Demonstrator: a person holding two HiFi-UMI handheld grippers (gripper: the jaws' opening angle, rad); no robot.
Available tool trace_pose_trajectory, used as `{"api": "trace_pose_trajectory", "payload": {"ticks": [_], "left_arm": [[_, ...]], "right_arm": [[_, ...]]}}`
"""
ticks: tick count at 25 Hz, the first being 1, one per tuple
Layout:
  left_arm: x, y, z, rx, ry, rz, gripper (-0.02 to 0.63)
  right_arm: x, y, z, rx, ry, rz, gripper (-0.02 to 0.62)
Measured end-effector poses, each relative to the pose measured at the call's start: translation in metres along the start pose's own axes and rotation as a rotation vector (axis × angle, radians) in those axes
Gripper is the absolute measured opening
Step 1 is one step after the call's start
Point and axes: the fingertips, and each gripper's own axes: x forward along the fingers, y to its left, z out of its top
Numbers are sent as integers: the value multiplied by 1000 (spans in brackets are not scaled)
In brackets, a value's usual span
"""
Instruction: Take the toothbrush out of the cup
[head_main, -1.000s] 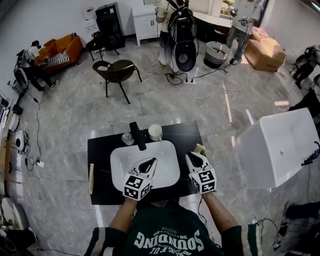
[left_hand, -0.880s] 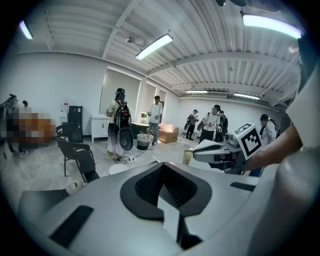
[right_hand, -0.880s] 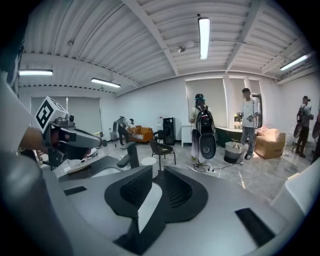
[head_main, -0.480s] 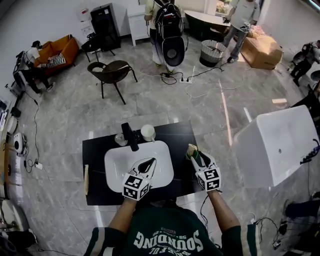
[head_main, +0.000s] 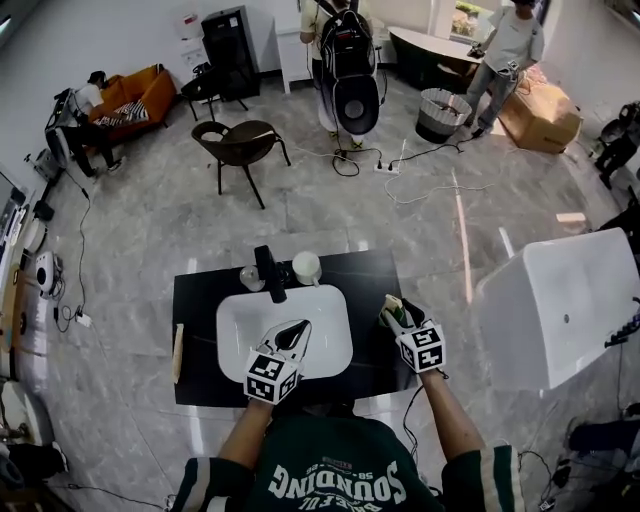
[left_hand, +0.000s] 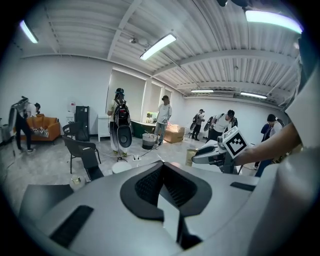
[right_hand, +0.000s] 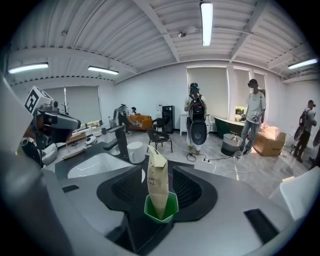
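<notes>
Toothbrush (right_hand: 157, 182), in a beige paper wrapper, is standing near upright in the green cup (right_hand: 161, 209): long axis close to vertical, lower end sitting in the cup, upper end pointing up and leaning slightly left in the right gripper view. The cup is sitting at the right end of the black counter (head_main: 200, 300), beside the white basin (head_main: 240, 325). Right gripper (head_main: 397, 312) is flanking the cup, its jaws having just been opening and now standing wide apart, the pads pressing on nothing. Left gripper (left_hand: 161, 165) is hovering over the basin, jaw tips together, carrying nothing.
</notes>
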Motion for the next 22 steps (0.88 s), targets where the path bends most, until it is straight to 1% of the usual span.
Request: {"api": "trace_pose_trajectory", "payload": {"ticks": [2, 3, 7, 13, 18, 22], "left_arm": [[-1, 0, -2, -5, 0, 6, 11], [-2, 0, -2, -7, 0, 9, 11], [-4, 0, -2, -14, 2, 15, 11], [0, 0, -6, -11, -1, 15, 11], [-1, -5, -3, -9, -1, 9, 11], [-1, -8, -1, -11, -3, 1, 11]], "right_arm": [[2, 0, 0, -17, 11, 1, 201], [2, -1, 0, -23, 14, 2, 151], [0, -1, 3, -20, 16, 11, 114], [-2, -3, 7, -18, -12, 21, 95], [-14, -2, 23, -21, -30, 28, 87], [-22, -2, 38, 0, -35, 34, 84]]}}
